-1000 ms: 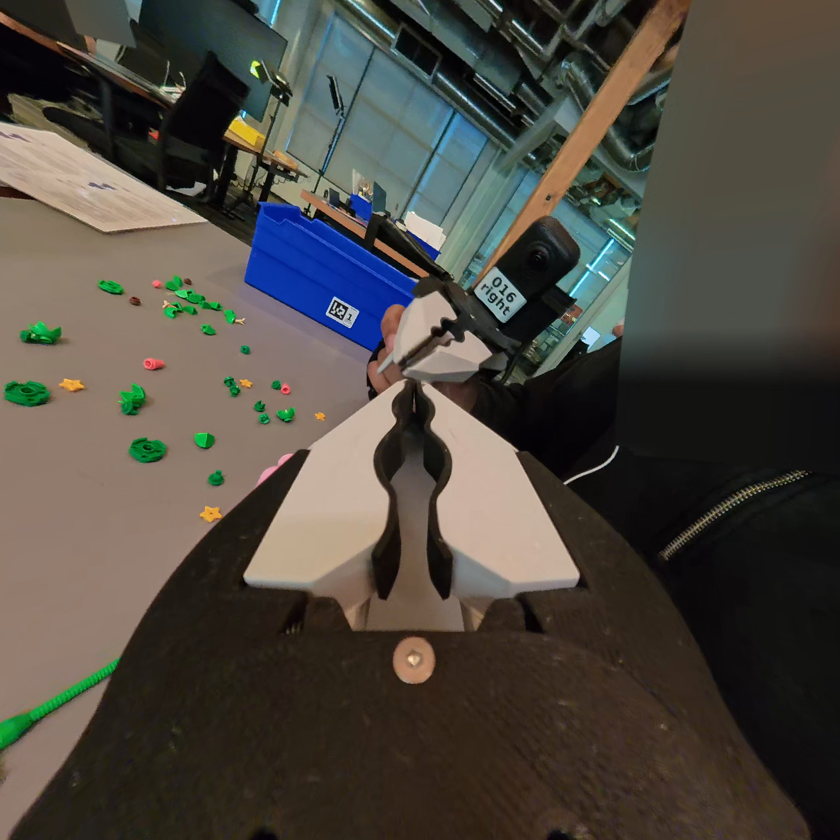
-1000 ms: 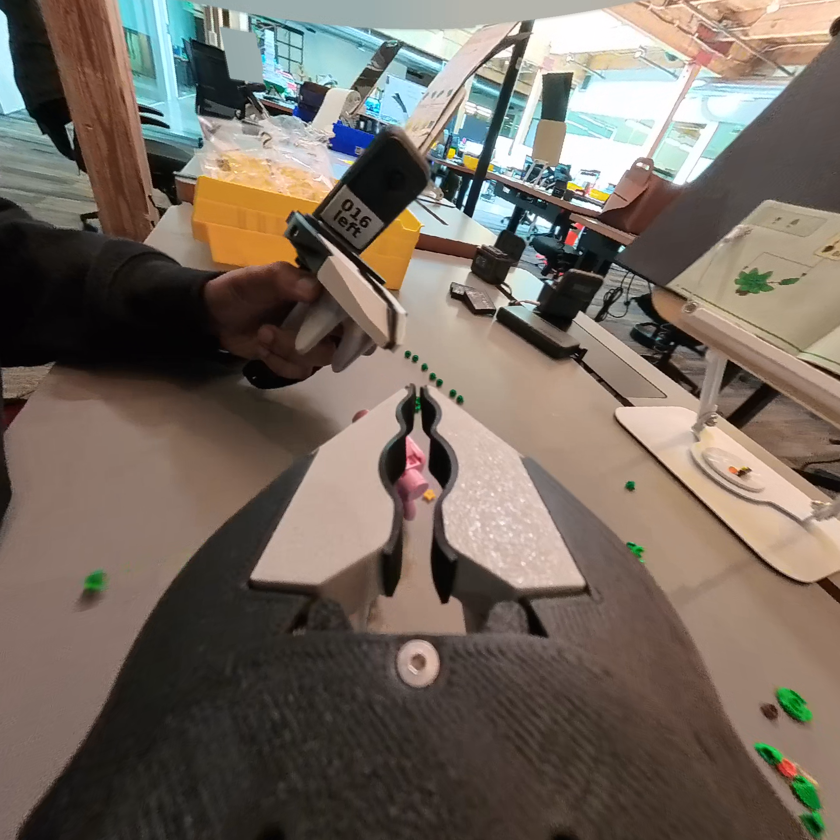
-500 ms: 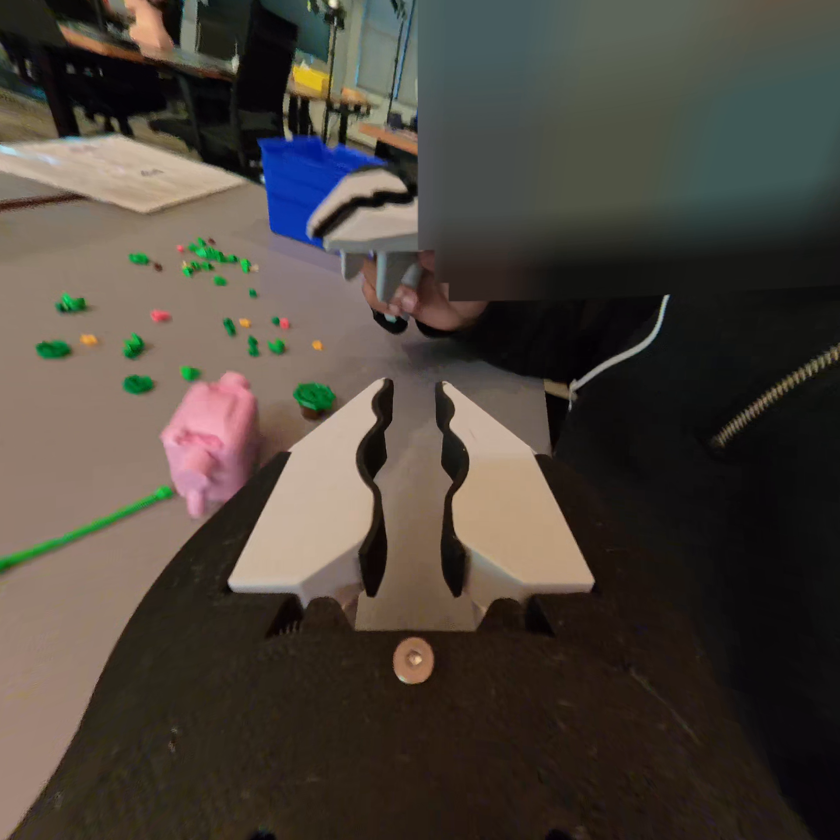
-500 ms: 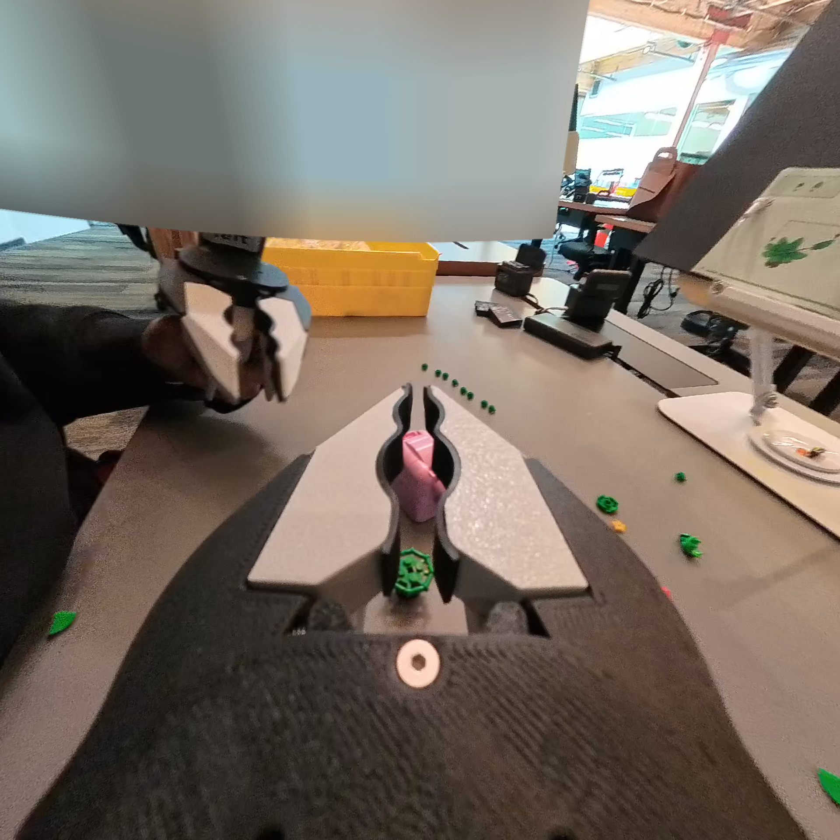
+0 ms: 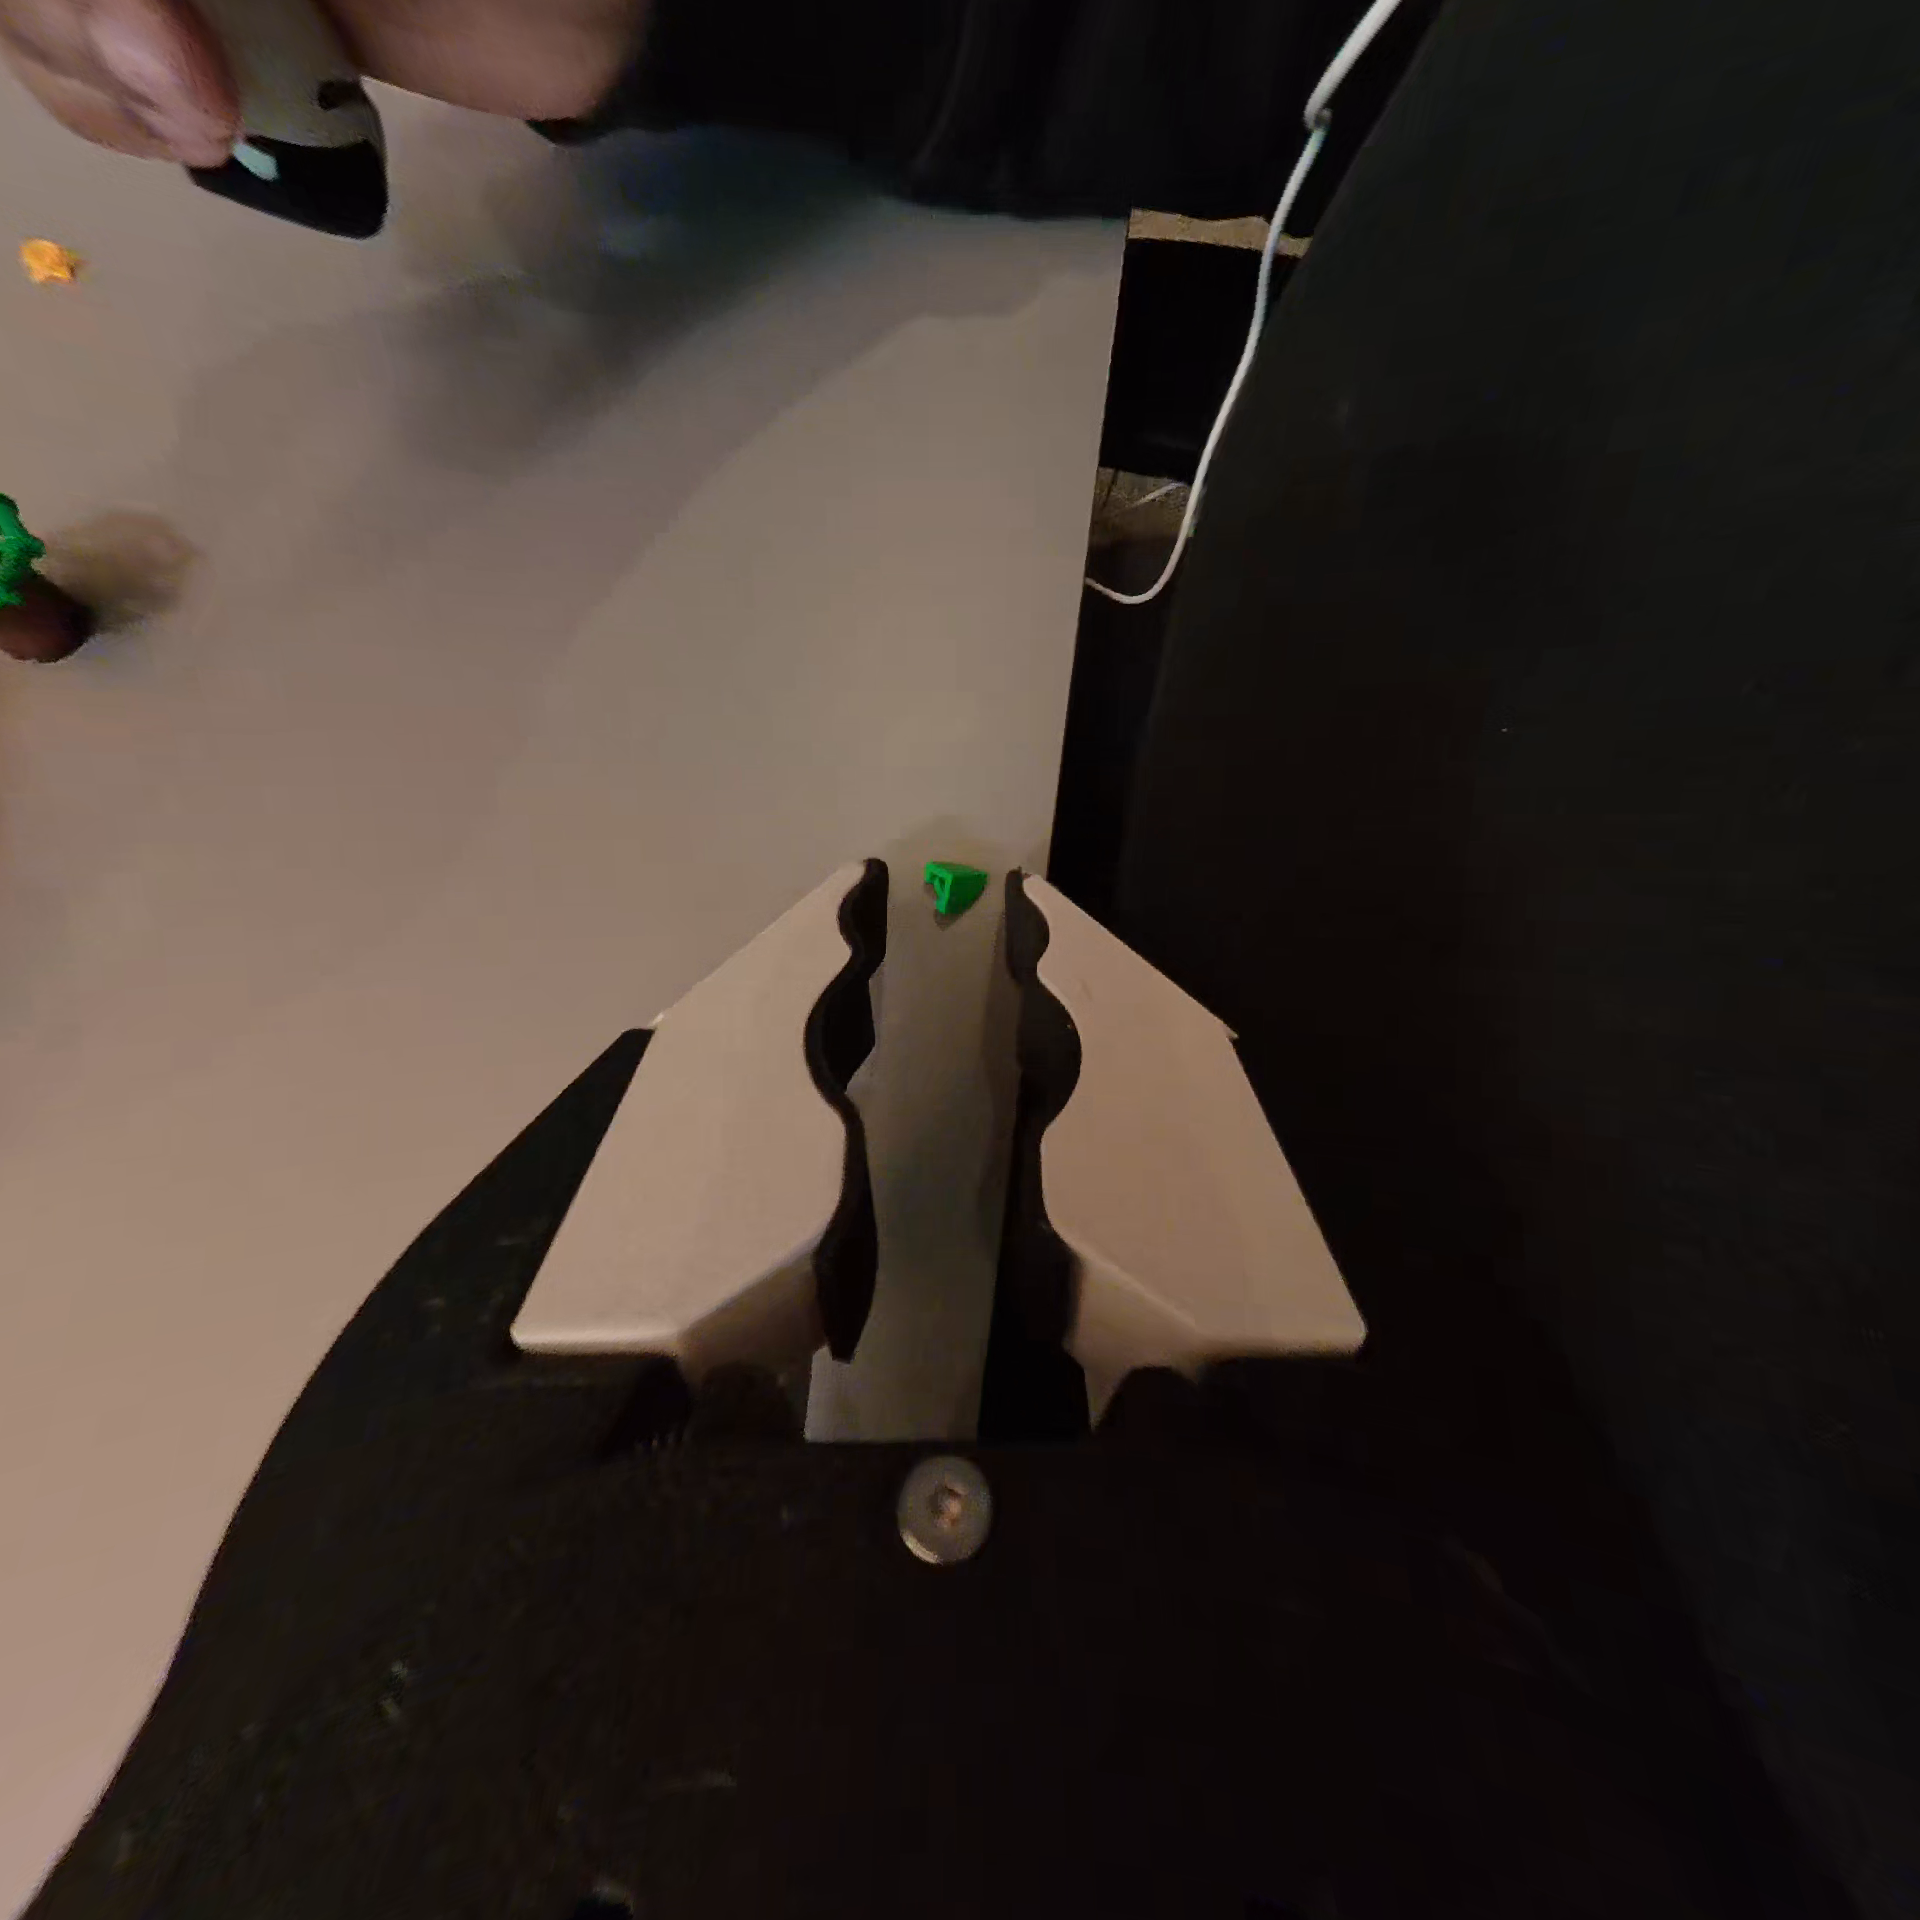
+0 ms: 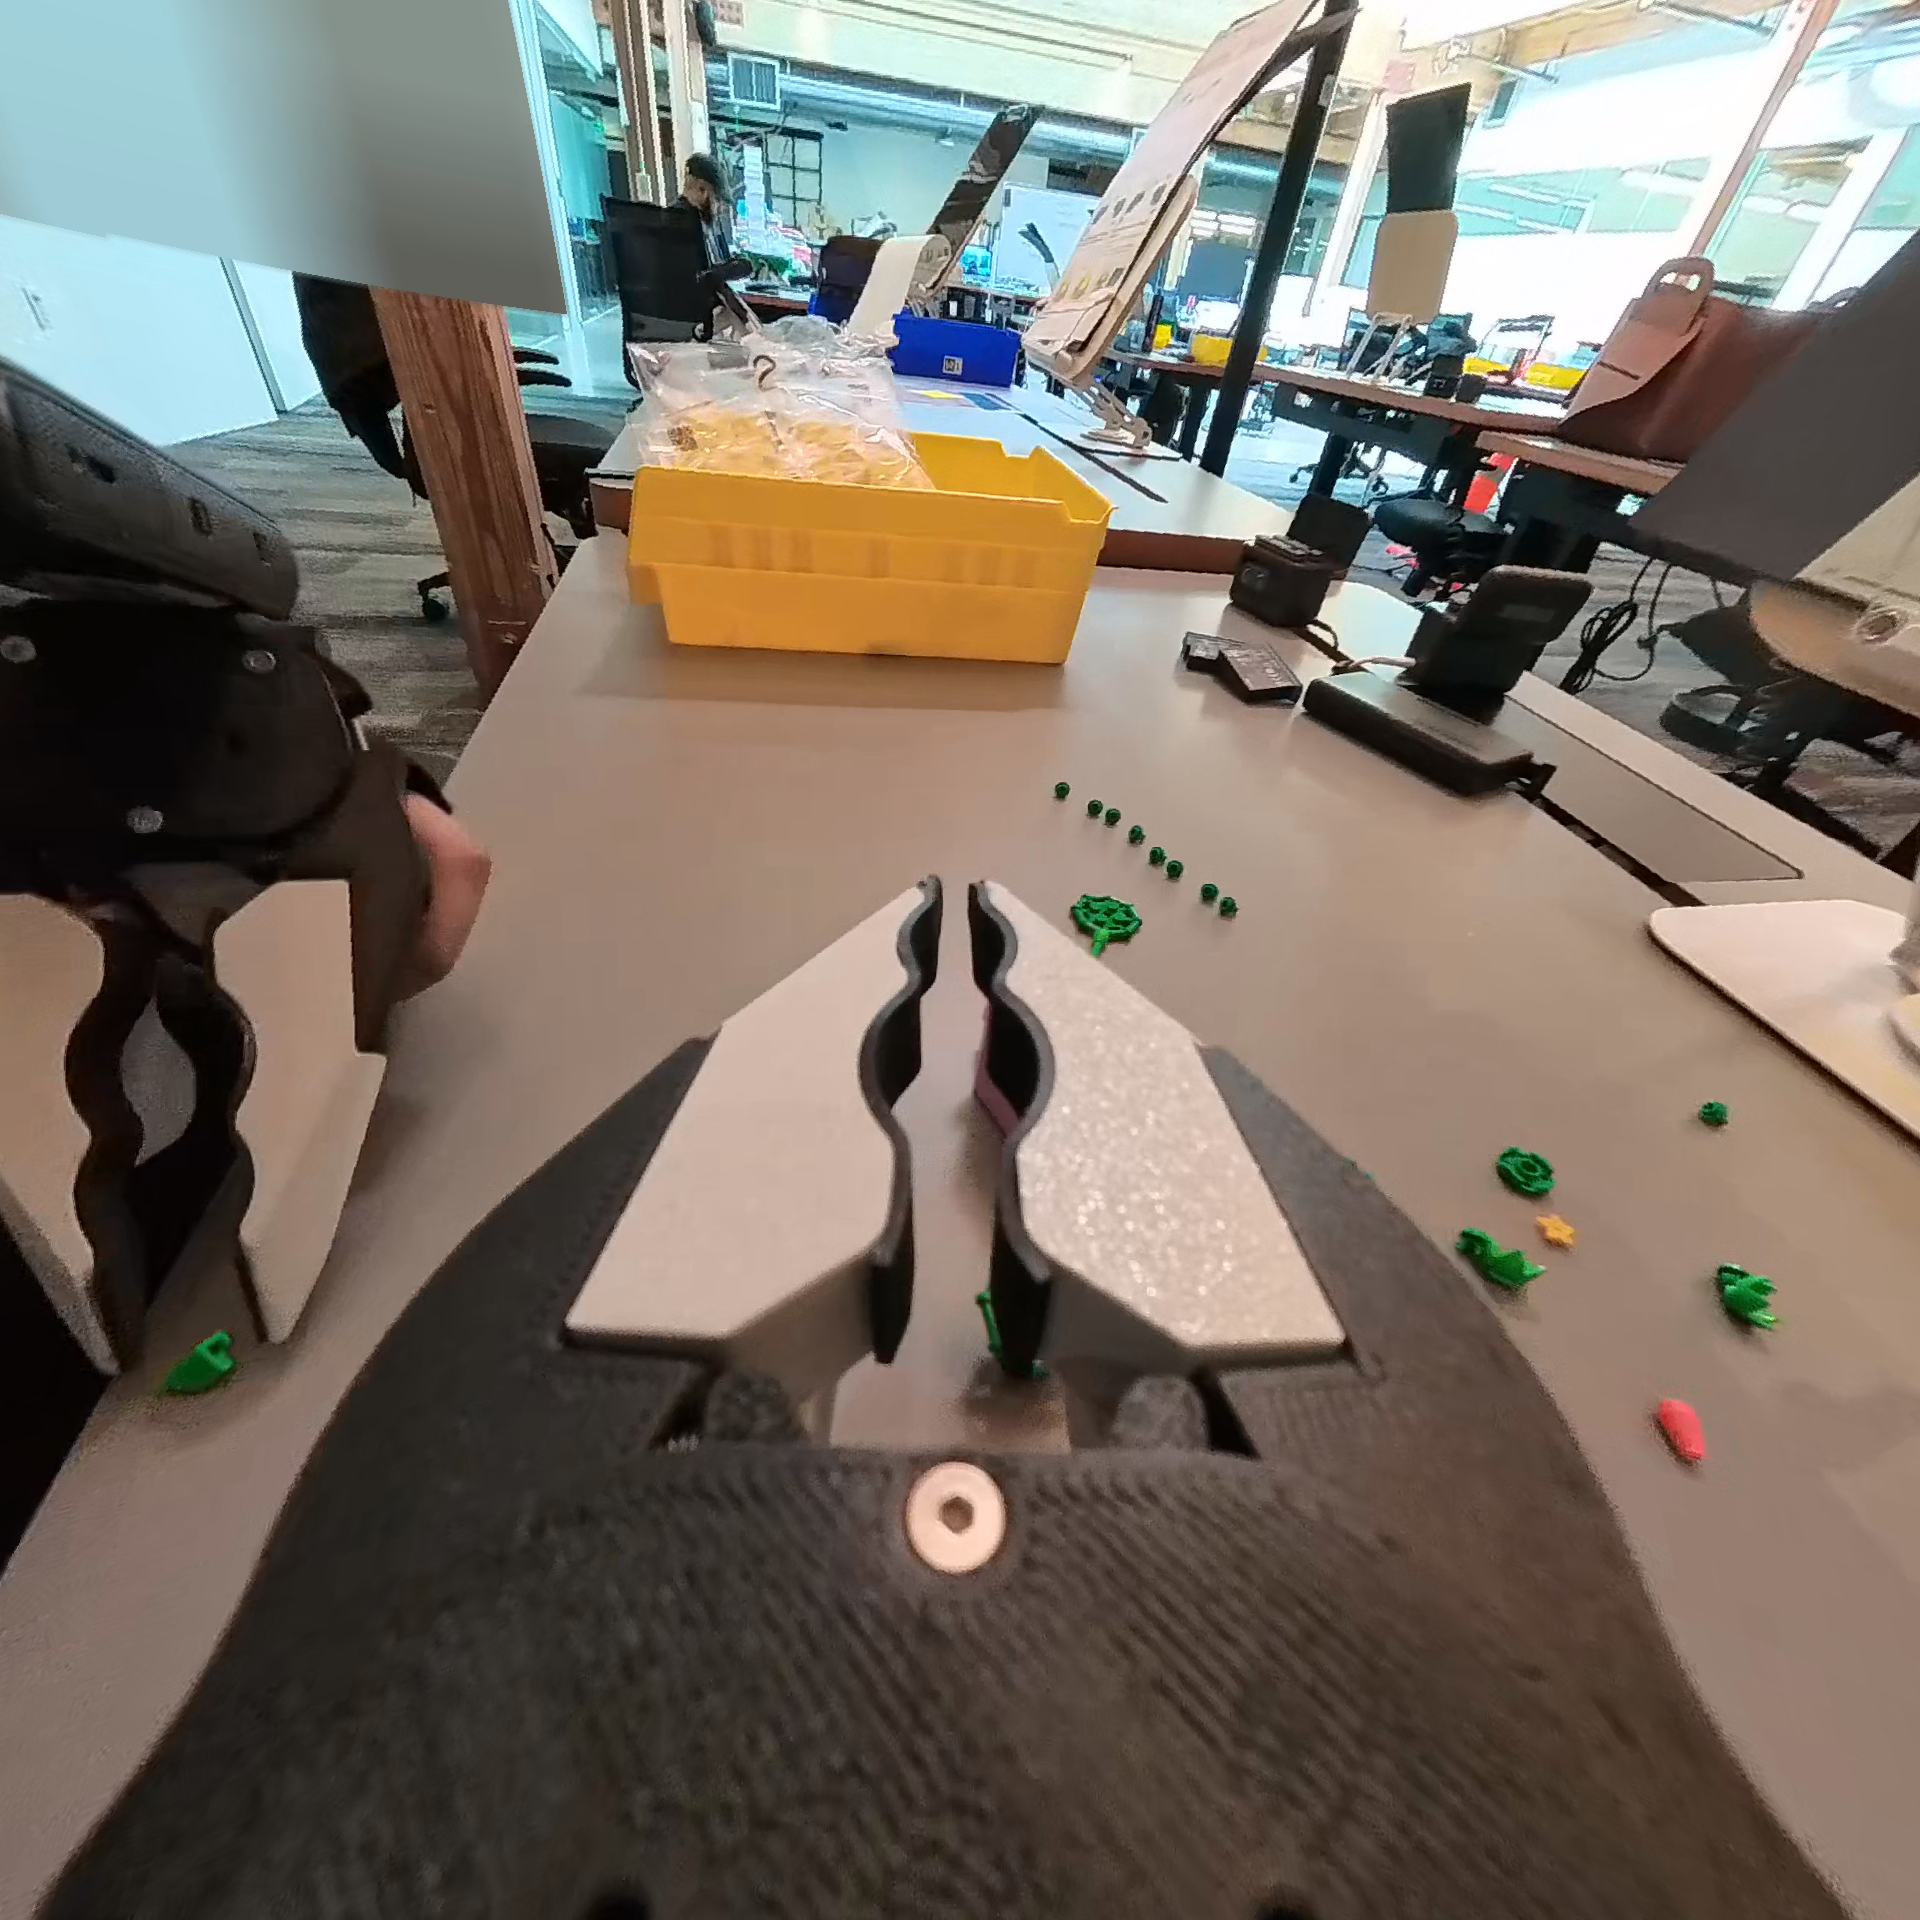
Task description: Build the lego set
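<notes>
The left gripper [image 5: 943, 883] hangs over the near edge of the worktop [image 5: 520, 727], its jaws parted narrowly with nothing between them; a small green piece [image 5: 954, 888] lies on the worktop just past its tips, close to that edge; it looks light, hard and slippery, best pinched across its flat sides, and a nudge could tip it off; the right gripper [image 6: 954, 891], near-closed and seemingly holding nothing, hovers mid-worktop, where open room lies towards the yellow bin [image 6: 862, 561].

Dim, blurred left view; bright, window-lit, edge-warped right view.
</notes>
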Demonstrator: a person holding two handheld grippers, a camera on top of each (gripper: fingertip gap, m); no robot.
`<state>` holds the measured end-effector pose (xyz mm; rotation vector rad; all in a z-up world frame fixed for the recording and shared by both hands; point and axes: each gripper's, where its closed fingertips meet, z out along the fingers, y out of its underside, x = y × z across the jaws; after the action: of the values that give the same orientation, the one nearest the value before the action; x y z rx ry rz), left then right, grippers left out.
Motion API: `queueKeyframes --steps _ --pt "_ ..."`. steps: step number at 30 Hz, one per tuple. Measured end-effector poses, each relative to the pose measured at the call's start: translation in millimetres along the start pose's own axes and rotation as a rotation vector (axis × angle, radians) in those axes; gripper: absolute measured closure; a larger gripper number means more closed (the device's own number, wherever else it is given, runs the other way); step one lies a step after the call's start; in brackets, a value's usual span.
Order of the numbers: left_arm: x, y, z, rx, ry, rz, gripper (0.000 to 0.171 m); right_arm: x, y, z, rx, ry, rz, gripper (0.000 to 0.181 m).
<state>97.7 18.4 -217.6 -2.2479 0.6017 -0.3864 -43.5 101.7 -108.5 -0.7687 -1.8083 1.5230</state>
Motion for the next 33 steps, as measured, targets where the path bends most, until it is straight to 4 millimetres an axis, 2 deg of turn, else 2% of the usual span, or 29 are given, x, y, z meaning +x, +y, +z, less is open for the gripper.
queueKeyframes --steps 3,9,12,17,21,24,28,33 --pt "0 1 4 -0.024 0.004 -0.006 0.166 -1 4 2 -0.01 -0.009 0.007 0.178" --pt "-4 1 5 -0.029 0.003 -0.044 0.167 -2 5 3 -0.013 -0.018 0.017 0.178" --pt "-15 -7 -2 0.042 -0.008 -0.127 0.168 -2 6 3 -0.016 -0.021 0.014 0.177" --pt "-67 -38 -42 0.367 -0.067 -0.345 0.168 -9 0 2 0.005 -0.016 -0.071 0.174" --pt "-108 -66 -87 0.739 0.022 -0.572 0.169 -17 -11 -2 0.032 0.032 -0.26 0.167" --pt "-126 -74 -104 0.916 0.136 -0.7 0.17 -24 -12 -1 0.017 0.064 -0.402 0.163" --pt "-132 -76 -96 0.938 0.18 -0.754 0.171 -30 -8 4 -0.012 0.099 -0.505 0.164" --pt "-131 -83 -91 0.942 0.194 -0.748 0.171 -29 -3 7 -0.039 0.103 -0.485 0.165"
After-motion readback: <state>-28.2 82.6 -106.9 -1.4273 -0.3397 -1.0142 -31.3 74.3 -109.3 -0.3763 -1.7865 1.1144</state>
